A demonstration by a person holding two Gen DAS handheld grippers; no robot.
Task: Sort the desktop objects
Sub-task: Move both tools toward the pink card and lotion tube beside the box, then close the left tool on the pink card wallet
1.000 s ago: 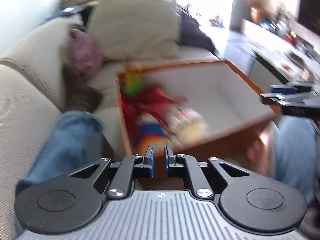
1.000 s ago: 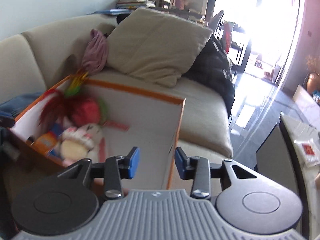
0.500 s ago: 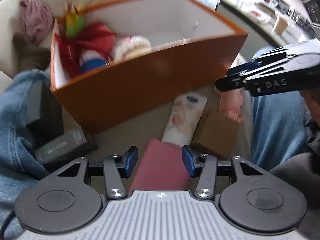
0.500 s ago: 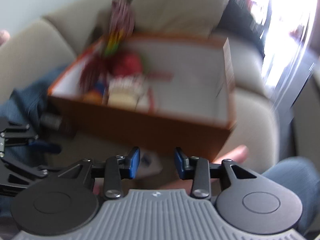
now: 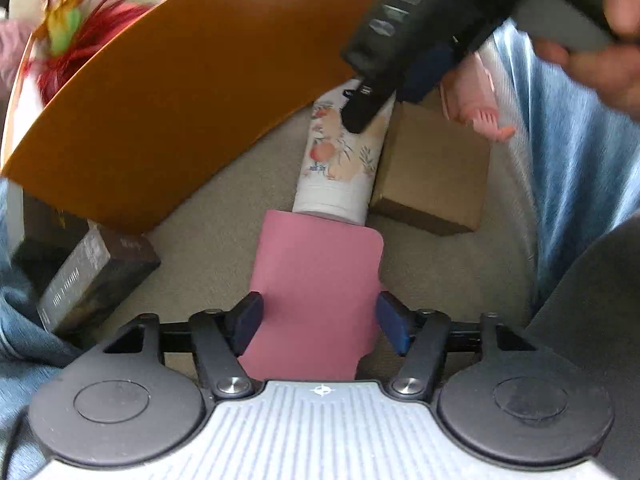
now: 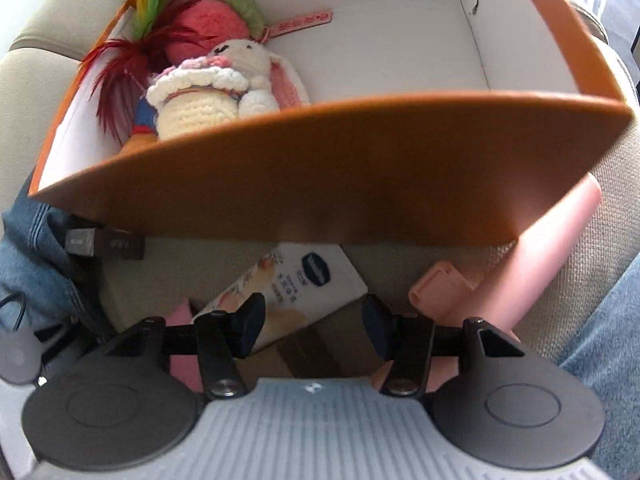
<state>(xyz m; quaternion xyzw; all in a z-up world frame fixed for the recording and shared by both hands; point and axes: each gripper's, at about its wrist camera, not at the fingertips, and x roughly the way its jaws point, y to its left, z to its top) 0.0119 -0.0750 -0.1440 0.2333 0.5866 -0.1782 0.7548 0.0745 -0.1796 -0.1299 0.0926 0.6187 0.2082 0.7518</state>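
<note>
Straddling pink card point(image 5: 316, 292), left gripper point(image 5: 318, 326) jaws opening, nothing pinched | right gripper point(image 6: 312, 326) opening above lotion tube point(image 6: 296, 292), unheld | advise: centre on each item before closing.

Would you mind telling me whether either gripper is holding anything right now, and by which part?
Nothing is held. The left gripper straddles the pink card, jaws opening; the right gripper opens above the lotion tube, not gripping it.
</note>
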